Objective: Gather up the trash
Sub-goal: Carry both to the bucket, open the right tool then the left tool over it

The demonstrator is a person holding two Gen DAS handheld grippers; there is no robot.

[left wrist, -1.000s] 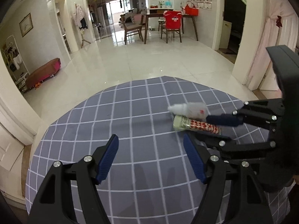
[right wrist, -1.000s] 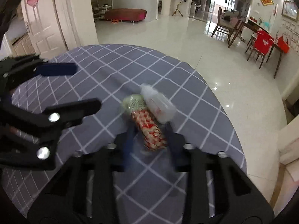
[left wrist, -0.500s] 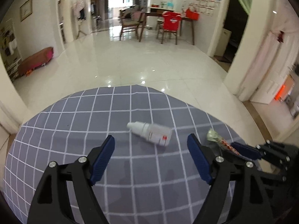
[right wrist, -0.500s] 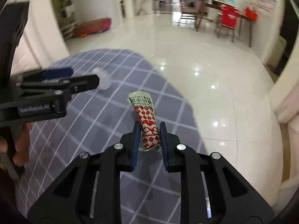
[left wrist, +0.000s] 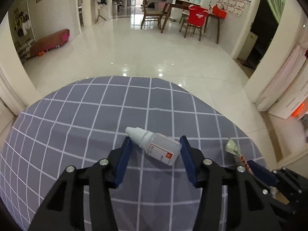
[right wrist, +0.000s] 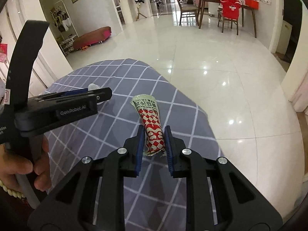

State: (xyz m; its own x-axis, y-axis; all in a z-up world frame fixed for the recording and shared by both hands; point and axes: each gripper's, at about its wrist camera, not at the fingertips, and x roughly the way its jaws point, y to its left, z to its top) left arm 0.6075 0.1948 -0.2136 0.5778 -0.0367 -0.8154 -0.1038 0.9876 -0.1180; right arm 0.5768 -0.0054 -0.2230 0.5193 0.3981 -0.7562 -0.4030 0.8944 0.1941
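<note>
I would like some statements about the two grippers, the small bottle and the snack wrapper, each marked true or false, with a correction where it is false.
1. The right gripper is shut on the red-and-white wrapper. True.
2. The dropper bottle stands upright on the tablecloth. False: it lies on its side, cap pointing away to the left.
3. The bottle lies between the fingers of the left gripper. True; the pads are close beside it, and contact cannot be told.
4. The wrapper lies flat on the cloth, untouched. False: the right gripper holds it above the cloth.
5. The bottle's cap is red. False: it is white.
</note>
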